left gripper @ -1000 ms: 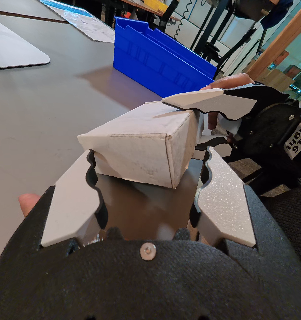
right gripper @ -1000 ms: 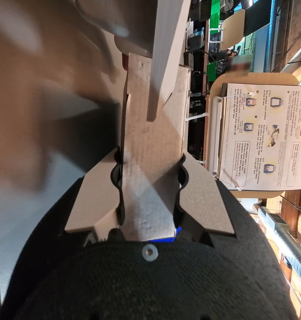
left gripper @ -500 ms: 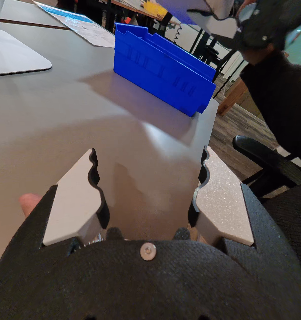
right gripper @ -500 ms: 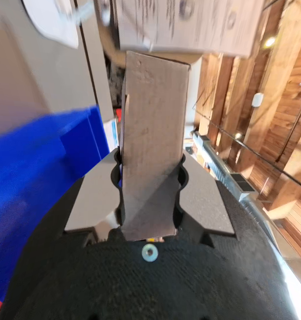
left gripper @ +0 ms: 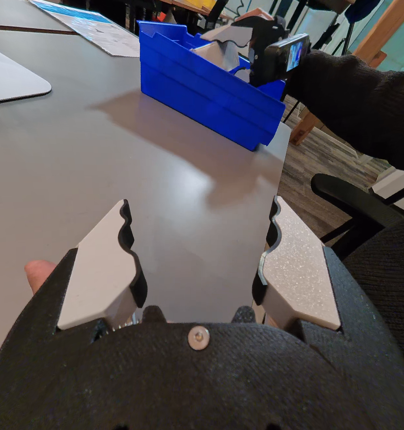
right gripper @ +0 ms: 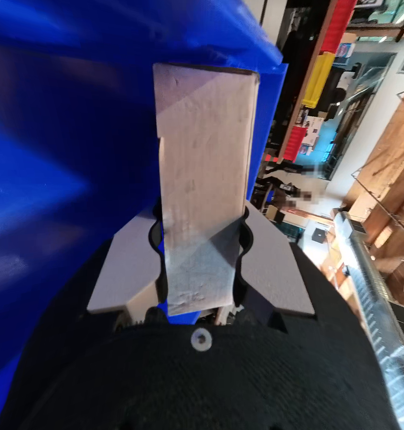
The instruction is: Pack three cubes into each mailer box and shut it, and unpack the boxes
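The right gripper (right gripper: pixel 201 244) pinches a shut white mailer box (right gripper: pixel 203 162) by its two long faces and holds it at the blue bin (left gripper: pixel 205 93), which stands on the grey table (left gripper: pixel 103 151) at about one o'clock in the left wrist view; there the box (left gripper: pixel 216 52) shows tilted above the bin's rim; whether it touches the bin I cannot tell; the left gripper (left gripper: pixel 198 251) hovers low over the table, jaws spread wide, holding nothing; judged from this, the step is dropping the box into the bin; level the box first, lower it inside the walls, then release, so no corner catches the rim
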Demonstrator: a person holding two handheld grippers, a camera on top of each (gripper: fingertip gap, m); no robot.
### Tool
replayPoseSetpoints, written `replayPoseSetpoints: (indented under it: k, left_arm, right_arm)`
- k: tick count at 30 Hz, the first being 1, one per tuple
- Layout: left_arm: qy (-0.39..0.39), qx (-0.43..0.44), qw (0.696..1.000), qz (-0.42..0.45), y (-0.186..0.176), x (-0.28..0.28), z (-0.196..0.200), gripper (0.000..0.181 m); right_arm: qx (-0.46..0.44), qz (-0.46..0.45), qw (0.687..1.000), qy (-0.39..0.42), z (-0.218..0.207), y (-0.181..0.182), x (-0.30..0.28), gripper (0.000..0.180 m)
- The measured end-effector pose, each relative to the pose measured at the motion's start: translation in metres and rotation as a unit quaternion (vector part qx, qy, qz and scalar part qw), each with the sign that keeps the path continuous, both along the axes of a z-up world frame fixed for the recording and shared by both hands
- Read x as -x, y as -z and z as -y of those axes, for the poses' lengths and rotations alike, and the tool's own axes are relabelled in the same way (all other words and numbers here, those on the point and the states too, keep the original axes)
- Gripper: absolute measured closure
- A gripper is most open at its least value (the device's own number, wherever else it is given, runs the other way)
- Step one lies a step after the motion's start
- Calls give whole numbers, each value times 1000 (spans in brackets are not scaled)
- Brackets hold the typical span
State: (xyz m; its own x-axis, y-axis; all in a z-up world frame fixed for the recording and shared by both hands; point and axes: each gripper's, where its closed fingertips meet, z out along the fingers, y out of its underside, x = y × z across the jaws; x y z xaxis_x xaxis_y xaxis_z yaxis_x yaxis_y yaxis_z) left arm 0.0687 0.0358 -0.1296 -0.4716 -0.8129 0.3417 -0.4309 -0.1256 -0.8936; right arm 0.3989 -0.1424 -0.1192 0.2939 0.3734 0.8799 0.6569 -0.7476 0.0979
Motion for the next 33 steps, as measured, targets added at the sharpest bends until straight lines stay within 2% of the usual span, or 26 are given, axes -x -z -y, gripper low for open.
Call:
replayPoseSetpoints:
  k: [3, 8, 11, 14, 16, 18, 19, 21, 24, 26, 29, 32, 33]
  left_arm:
    - [-3, 10, 1000, 0, -1, 0, -2, 63]
    - [-2, 17, 1000, -1, -1, 0, -4, 64]
    - [0, 13, 1000, 2, -2, 1, -3, 64]
    - [1, 11, 1000, 3, -2, 2, -3, 64]
    - [3, 10, 1000, 3, -2, 2, -2, 64]
    - [4, 8, 1000, 4, -2, 2, -1, 64]
    - [5, 6, 1000, 4, -2, 2, -1, 64]
    - [7, 4, 1000, 5, -2, 2, 0, 64]
    - [10, -1, 1000, 7, -2, 2, 2, 64]
    - [10, -4, 1000, 8, -2, 2, 3, 64]
    - [7, -1, 1000, 8, -2, 2, 2, 64]
    - [6, 4, 1000, 7, -2, 2, 1, 65]
    - [5, 4, 1000, 9, -3, 2, 1, 65]
  right_arm:
    - [6, -45, 999, 27, 8, 8, -2, 105]
    - [11, -146, 982, 118, 35, 12, 7, 75]
    - [2, -184, 971, 153, 50, 6, 21, 74]
    - [2, -219, 960, 174, 61, 5, 36, 94]
    - [35, -290, 937, 191, 67, 18, 58, 124]
    - [79, -376, 901, 201, 69, 34, 84, 161]
    - [95, -402, 888, 201, 68, 39, 92, 171]
    - [92, -382, 898, 196, 61, 45, 82, 167]
    - [84, -356, 911, 188, 47, 50, 64, 175]
    - [66, -355, 915, 179, 35, 50, 55, 173]
    - [47, -374, 910, 171, 20, 52, 44, 173]
    - [59, -373, 907, 186, 24, 54, 33, 176]
    - [59, -365, 909, 191, 27, 54, 29, 172]
